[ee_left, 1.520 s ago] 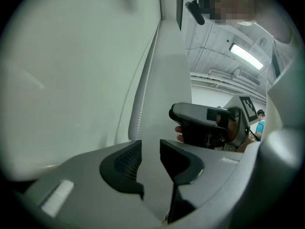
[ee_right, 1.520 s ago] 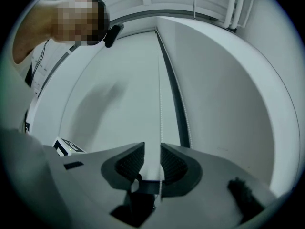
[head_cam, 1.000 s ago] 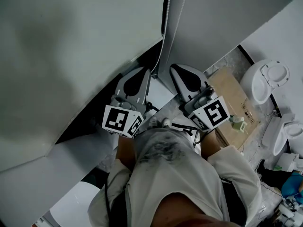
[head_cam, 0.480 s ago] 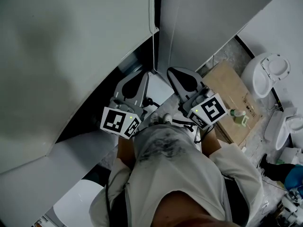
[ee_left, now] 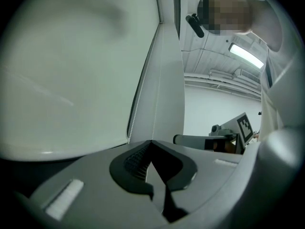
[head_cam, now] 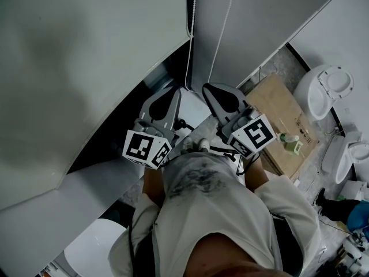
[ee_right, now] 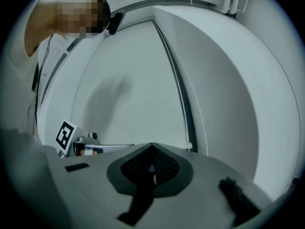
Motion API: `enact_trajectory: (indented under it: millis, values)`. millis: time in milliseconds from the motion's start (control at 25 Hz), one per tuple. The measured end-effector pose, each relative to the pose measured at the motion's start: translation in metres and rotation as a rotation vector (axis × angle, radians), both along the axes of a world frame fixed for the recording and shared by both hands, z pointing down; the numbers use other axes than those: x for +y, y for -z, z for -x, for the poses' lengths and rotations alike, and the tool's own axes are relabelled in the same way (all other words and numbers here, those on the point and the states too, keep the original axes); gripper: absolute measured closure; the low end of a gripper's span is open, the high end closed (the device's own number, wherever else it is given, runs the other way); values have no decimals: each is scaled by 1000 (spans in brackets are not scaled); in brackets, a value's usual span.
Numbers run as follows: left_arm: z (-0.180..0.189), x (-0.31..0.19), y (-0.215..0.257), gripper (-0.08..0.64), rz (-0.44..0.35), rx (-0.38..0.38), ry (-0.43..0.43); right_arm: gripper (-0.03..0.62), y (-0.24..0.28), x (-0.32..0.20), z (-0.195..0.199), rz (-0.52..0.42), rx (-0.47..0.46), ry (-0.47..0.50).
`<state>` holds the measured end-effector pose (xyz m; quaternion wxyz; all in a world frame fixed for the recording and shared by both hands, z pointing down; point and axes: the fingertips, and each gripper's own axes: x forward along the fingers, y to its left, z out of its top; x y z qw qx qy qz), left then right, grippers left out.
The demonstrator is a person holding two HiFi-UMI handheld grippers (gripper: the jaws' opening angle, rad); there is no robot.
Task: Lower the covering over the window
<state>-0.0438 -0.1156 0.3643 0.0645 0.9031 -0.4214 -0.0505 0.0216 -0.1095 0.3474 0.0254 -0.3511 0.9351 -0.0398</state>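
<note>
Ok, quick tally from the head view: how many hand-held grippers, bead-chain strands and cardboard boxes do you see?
Hand-held grippers: 2 (left hand-held gripper, right hand-held gripper)
Bead-chain strands: 2
Cardboard box: 1
Total: 5

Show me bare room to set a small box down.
In the head view, the flat brown cardboard sheet is bare at its upper end, near the white toilet; a small green bottle stands near its lower end. Crowded: where the left gripper and right gripper each pinch a white bead cord, and the cluttered floor at lower right.
</note>
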Motion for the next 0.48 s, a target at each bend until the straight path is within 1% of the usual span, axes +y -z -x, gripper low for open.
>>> enact_trajectory:
  millis: [480]
  values:
    - [3,0,-2,554,3,4,0,577,-5,-1,1,11,14,-4]
